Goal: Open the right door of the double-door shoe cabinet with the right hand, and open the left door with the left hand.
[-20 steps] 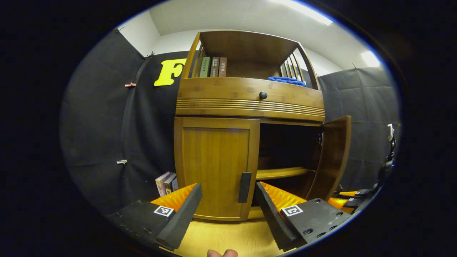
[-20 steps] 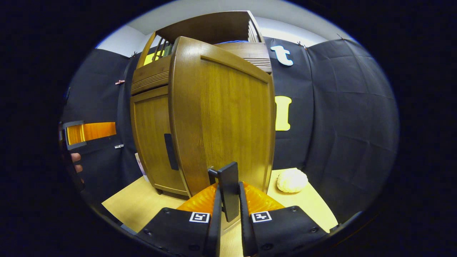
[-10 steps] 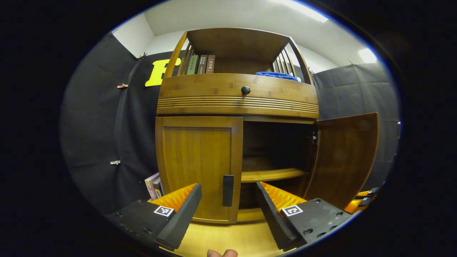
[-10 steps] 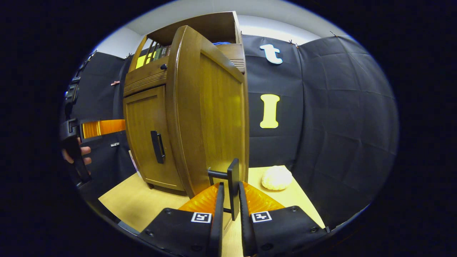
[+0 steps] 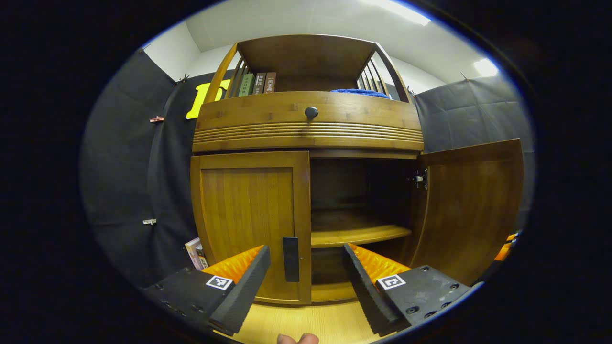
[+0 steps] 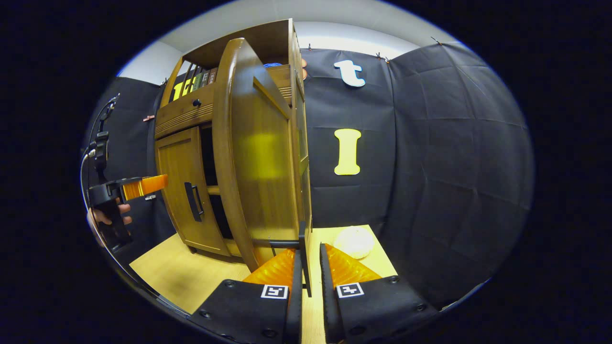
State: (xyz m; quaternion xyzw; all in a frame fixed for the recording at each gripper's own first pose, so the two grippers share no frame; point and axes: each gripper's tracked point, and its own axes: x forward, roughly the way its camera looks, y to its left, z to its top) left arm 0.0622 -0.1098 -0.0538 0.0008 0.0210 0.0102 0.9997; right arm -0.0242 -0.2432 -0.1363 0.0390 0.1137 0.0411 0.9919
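Note:
In the left gripper view the wooden shoe cabinet (image 5: 306, 129) stands straight ahead. Its left door (image 5: 248, 215) is closed, and that door's black handle (image 5: 290, 258) lies just beyond my open left gripper (image 5: 306, 267), nearer its left finger (image 5: 239, 291). The right door (image 5: 471, 205) stands wide open. In the right gripper view that door (image 6: 253, 157) appears nearly edge-on. My right gripper (image 6: 308, 270) is shut on the right door's handle (image 6: 302, 253). The left gripper (image 6: 129, 188), held by a hand (image 6: 107, 215), hovers before the closed left door (image 6: 179, 186).
Inside the open half is a wooden shelf (image 5: 358, 234). Up top are books (image 5: 258, 83), a blue cloth (image 5: 358, 91) and a drawer knob (image 5: 311, 112). More books (image 5: 193, 251) lean left of the cabinet. A white round lump (image 6: 354, 241) lies on the wooden floor to the right.
The right door has swung much wider with my right gripper on its handle. My left gripper has shifted right, so the left door's handle now sits nearer its left finger.

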